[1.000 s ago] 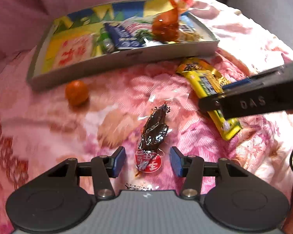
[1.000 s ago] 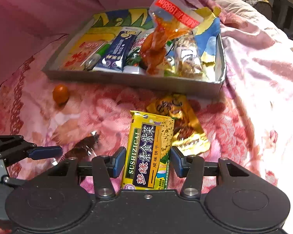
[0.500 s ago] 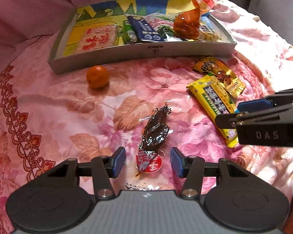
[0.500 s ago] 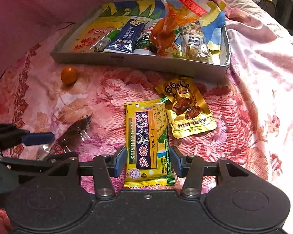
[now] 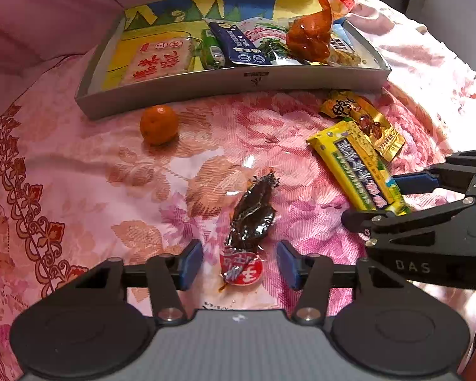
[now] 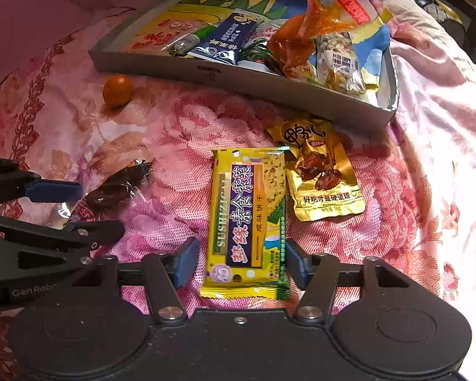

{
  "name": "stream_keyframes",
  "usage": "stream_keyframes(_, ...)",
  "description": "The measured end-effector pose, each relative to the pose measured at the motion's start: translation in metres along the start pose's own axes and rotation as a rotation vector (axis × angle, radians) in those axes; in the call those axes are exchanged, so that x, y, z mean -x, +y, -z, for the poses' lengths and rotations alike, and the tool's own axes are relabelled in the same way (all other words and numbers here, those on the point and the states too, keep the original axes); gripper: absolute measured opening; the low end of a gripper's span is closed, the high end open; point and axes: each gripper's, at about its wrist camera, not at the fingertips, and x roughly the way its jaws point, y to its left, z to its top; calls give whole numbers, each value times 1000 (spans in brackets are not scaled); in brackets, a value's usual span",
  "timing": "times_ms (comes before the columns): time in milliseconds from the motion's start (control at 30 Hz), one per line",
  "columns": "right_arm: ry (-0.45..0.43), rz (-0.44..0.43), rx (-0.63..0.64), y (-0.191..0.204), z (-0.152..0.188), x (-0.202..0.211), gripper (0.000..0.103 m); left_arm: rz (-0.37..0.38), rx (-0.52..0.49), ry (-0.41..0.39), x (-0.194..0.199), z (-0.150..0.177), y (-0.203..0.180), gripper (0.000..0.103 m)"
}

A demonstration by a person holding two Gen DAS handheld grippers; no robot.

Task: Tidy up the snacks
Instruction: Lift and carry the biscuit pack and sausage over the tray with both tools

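Both set to lift: left gripper (image 5: 239,265) open, straddling dark snack (image 5: 250,219); right gripper (image 6: 238,262) open around yellow biscuit pack (image 6: 247,219), seemingly untouched.

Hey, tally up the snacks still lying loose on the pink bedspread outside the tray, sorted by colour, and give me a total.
Yellow packets: 1, the biscuit bar
Gold packets: 1, the foil pouch
Dark brown packets: 1, the clear-wrapped snack
Orange fruit: 1, the small orange
Total: 4

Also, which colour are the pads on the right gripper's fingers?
Blue pads on black fingers; clearest in the right wrist view.
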Motion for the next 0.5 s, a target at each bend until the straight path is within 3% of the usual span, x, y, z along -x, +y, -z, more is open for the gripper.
stream_keyframes(500, -55, 29, 26, 4, 1, 11, 51, 3, 29, -25, 8, -2, 3, 52)
